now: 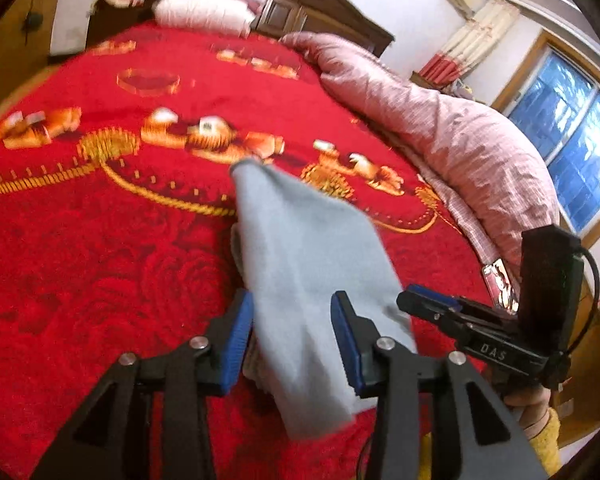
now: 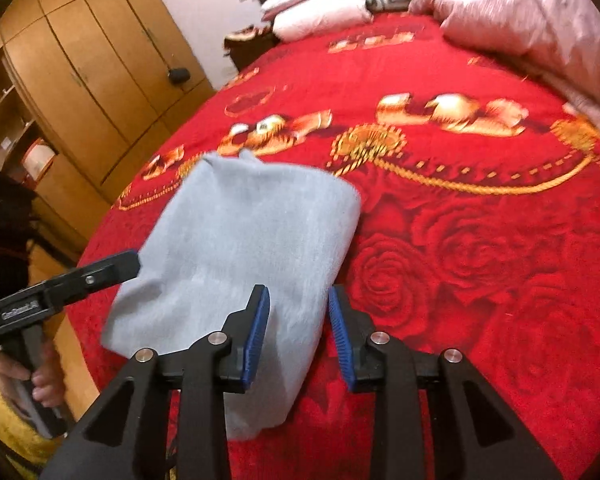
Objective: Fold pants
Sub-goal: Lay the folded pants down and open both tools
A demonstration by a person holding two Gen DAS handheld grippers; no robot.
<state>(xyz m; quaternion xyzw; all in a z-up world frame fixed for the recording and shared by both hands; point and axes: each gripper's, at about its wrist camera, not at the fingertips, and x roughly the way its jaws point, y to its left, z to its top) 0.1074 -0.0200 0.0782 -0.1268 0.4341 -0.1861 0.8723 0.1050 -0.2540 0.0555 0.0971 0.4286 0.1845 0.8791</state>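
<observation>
Jaws spread on both: left gripper [image 1: 292, 340] and right gripper [image 2: 298, 338] each hang open over the folded grey-blue pants [image 2: 240, 248], gripping nothing, the pants lying on the red rose-patterned bedspread [image 2: 480, 260] near its front edge, pink quilt [image 1: 440, 128] bunched well apart.

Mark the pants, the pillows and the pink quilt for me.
pants [image 2: 236, 240]: right wrist view, middle of the grey folded cloth.
pillows [image 1: 204, 8]: left wrist view, front of the lower pillow by the headboard.
quilt [image 1: 460, 148]: left wrist view, middle of the bunched pink roll along the bed's edge.
</observation>
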